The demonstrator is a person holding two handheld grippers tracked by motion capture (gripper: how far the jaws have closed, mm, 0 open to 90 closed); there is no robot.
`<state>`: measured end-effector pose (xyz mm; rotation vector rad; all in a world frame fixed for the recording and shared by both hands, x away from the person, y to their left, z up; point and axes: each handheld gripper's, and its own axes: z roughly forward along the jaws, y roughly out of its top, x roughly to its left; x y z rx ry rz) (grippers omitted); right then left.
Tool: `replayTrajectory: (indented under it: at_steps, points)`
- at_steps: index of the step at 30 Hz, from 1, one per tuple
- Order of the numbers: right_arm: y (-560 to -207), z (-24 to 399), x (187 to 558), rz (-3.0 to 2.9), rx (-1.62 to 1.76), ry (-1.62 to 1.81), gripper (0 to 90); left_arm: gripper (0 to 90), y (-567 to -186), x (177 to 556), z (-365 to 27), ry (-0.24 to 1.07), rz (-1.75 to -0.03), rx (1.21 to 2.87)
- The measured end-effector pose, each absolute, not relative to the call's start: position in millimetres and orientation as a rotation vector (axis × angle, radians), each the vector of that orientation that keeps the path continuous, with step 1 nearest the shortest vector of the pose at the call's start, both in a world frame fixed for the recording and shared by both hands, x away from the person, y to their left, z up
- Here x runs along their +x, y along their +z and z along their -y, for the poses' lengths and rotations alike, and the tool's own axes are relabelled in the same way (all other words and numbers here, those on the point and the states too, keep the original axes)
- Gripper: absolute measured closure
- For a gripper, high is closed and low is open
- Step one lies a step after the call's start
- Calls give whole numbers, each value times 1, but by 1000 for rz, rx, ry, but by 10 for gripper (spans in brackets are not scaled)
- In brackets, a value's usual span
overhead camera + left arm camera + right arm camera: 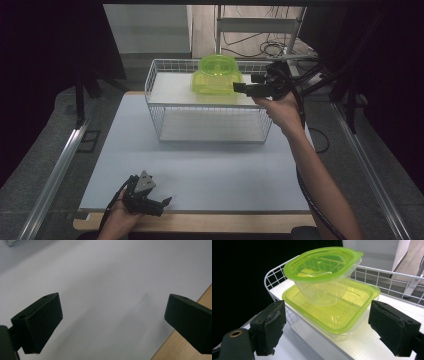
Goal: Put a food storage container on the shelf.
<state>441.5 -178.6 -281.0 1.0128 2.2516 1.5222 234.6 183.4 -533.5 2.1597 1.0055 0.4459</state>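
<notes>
My left gripper (159,202) rests idle, jaws apart, at six o'clock while my right gripper (243,89), spread wide, lines up on the stacked translucent green plastic containers (216,75) atop the white wire shelf rack (210,107) at twelve.

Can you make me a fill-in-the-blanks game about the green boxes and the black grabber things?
1. The small round container sits on top of the bigger ____ container.
2. Both containers stand on the ____ shelf of the white wire rack.
3. The right gripper has its jaws ____, with nothing between them.
4. The left gripper is near the ____ edge of the table, close to the person.

Missing words: square; top; open; front
</notes>
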Motion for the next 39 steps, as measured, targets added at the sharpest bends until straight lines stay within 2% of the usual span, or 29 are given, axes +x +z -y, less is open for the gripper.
replayTrajectory:
  at_steps: [24, 39]
  points:
    - [-306, 187, 415, -2257, 947, 1449, 147, 8, -535, 234, -182, 449, -987, 2166]
    - [-321, 190, 401, -2268, 946, 1452, 119, 5, -533, 235, -187, 395, -973, 2083]
